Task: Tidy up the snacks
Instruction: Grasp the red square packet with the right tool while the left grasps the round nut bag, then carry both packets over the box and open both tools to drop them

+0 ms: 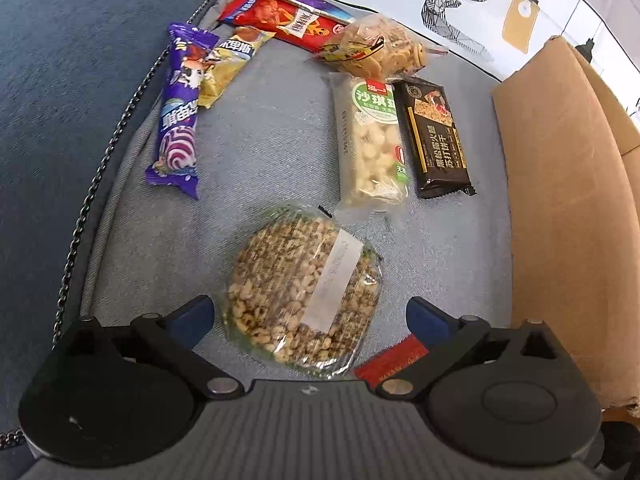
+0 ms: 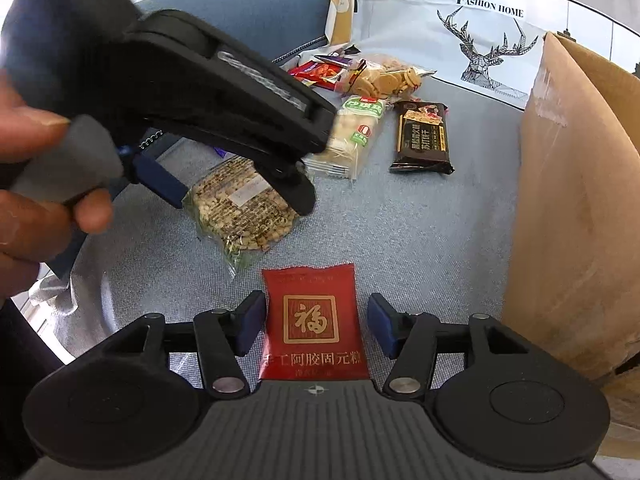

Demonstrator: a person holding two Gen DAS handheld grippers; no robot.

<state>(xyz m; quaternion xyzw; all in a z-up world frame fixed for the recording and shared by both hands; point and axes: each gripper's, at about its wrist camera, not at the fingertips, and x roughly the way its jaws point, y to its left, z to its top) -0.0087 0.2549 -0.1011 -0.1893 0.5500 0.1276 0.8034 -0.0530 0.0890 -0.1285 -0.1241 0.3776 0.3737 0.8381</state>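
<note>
Both grippers hang open over snacks spread on a blue-grey cushion

The left gripper (image 1: 310, 312) points steeply down with its jaws spread wide on either side of a round puffed-grain cake (image 1: 302, 294) in clear wrap, the blue pads (image 1: 192, 320) apart from it. The right gripper (image 2: 316, 322) has its jaws partly open around a red sachet (image 2: 314, 320) lying flat on the cushion (image 2: 420, 240); the left pad looks close to the sachet's edge, though contact is hard to judge through the fisheye. Further back lie a pale nougat bar (image 1: 370, 140) just beside a black cracker pack (image 1: 436, 136), a clear bag of biscuits (image 1: 376, 46), a red packet (image 1: 288, 16), a purple wrapper (image 1: 180, 108) and a yellow bar (image 1: 230, 64). A cardboard box (image 1: 560, 200) stands at the right. A hand (image 2: 36, 184) grips the left tool's handle
</note>
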